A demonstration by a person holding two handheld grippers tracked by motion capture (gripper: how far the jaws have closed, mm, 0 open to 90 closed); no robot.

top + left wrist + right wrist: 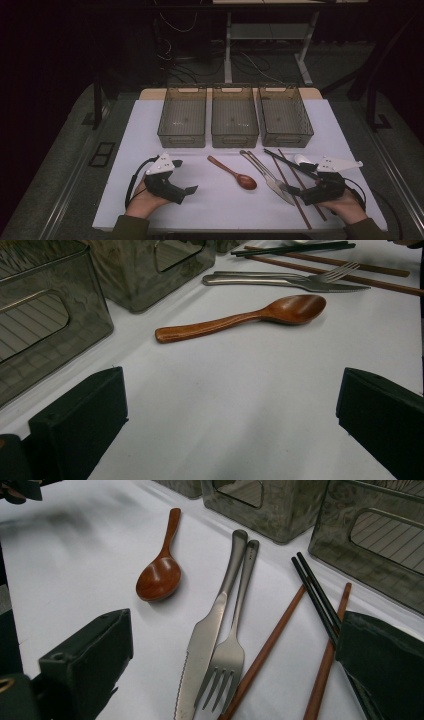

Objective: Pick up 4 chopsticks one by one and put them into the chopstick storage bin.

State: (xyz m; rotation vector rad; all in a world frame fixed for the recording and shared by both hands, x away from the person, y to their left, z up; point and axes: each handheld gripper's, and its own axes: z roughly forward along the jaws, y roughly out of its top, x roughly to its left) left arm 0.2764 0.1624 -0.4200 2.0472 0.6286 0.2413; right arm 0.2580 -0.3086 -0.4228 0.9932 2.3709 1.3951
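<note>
I hold one gripper in each hand, low over the white surface [150, 125], near its front edge. My left gripper [187, 192] is at the left, and its fingers [80, 422] stand wide apart with only bare surface between them. They hold nothing. In the left gripper view the wooden spoon [250, 317] lies ahead of them, well apart, with its bowl turned away from the bins.

My right gripper [295, 190] is at the right side, and its fingers [87, 657] are also wide open and hold nothing. Between them, in the right gripper view, I see the knife [205, 640] and the fork [232, 652], which lie side by side and touch along their handles. The tips of the fork and the blade of the knife point toward me. Just beside the fork lies a pair of brown chopsticks [270, 645], and a pair of black chopsticks [315, 597] crosses one of them and goes under my right finger. I cannot tell if this finger touches them.

Behind the cutlery, three dark transparent bins [235, 117] stand in a row, close to each other, at the far side of the surface. In the high view a small white object [302, 160] lies near my right gripper; I cannot tell what it is.
</note>
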